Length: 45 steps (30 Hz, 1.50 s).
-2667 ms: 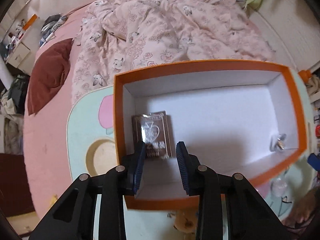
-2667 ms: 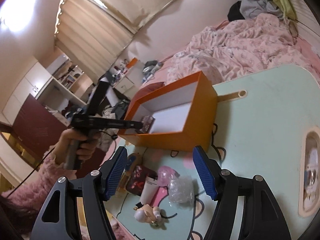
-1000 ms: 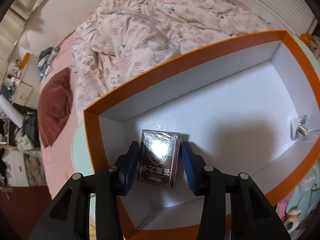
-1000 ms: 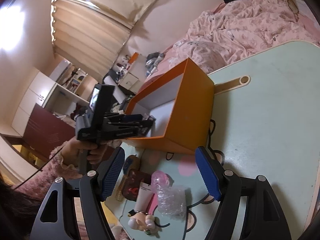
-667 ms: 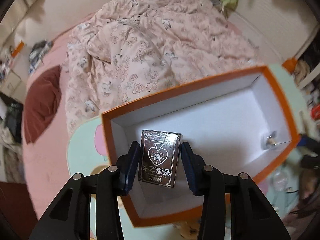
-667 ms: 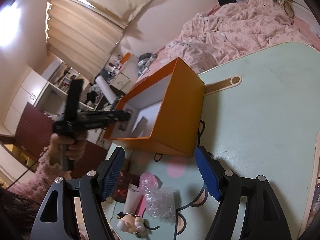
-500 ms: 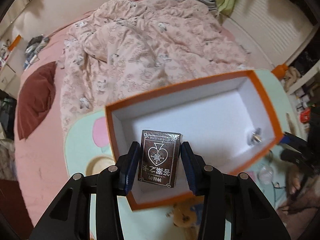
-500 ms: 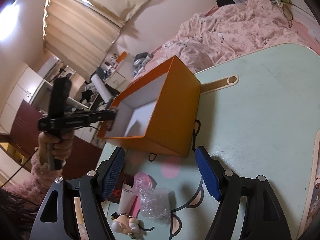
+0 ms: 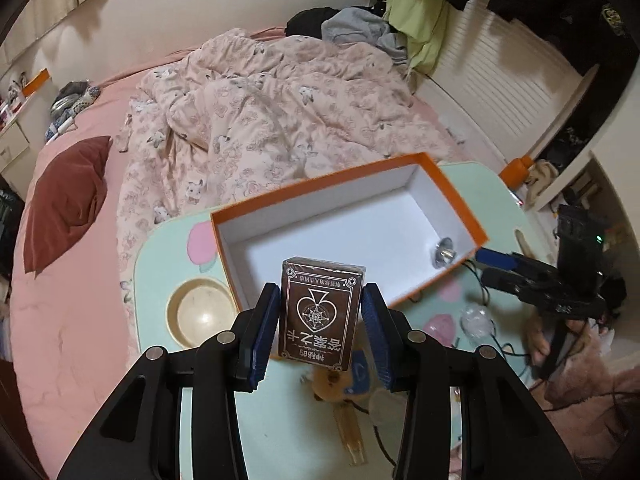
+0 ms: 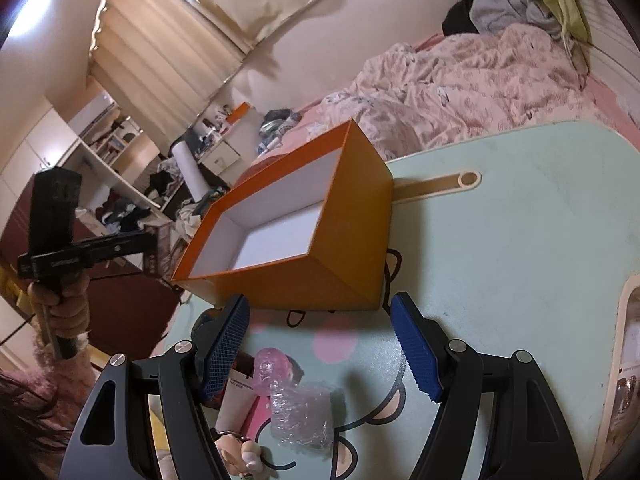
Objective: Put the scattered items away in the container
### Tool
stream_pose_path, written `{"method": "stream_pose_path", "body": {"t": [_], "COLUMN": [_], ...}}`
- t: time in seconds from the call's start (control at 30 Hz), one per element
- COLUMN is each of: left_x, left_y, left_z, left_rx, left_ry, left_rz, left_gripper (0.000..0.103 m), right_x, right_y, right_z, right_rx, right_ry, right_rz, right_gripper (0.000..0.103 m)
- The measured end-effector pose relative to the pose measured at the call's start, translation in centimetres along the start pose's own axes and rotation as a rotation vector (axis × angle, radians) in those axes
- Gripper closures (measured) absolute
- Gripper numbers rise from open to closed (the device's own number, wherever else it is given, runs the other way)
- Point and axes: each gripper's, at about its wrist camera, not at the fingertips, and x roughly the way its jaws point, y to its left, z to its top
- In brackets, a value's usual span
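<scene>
Cards [image 9: 322, 316] sit clamped between the left gripper [image 9: 320, 330] pads, held in the air above the near rim of the orange box [image 9: 452, 196]. A second ago the pack was down inside the box; now it has come back up and out, so this item reads as not yet stowed. Its dark face shows a spade emblem and Chinese characters, too small to read surely. The right gripper [image 10: 320, 344] hangs wide, empty, over a plastic wrap [image 10: 302, 416] on the table [image 10: 520, 240].
</scene>
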Motion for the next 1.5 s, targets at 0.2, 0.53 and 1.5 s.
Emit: {"method": "stream_pose_path", "body": {"t": [0.2, 0.53, 1.5], "left_x": [-0.1, 0.8, 3.9], "left_y": [-0.5, 0.9, 4.5], "left_z": [-2.2, -6.0, -8.6], "left_rx": [0.002, -0.044, -0.06], "left_ry": [0.003, 0.036, 0.123], "left_rz": [-0.037, -0.049, 0.006], "left_gripper": [0.06, 0.06, 0.06], "right_x": [-1.0, -1.3, 15.8], "right_y": [2.3, 8.0, 9.2], "right_z": [1.1, 10.9, 9.4], "right_rx": [-0.071, -0.214, -0.546], "right_ry": [-0.007, 0.169, 1.077], "right_rz": [-0.067, -0.214, -0.55], "right_gripper": [0.03, 0.032, 0.069]}}
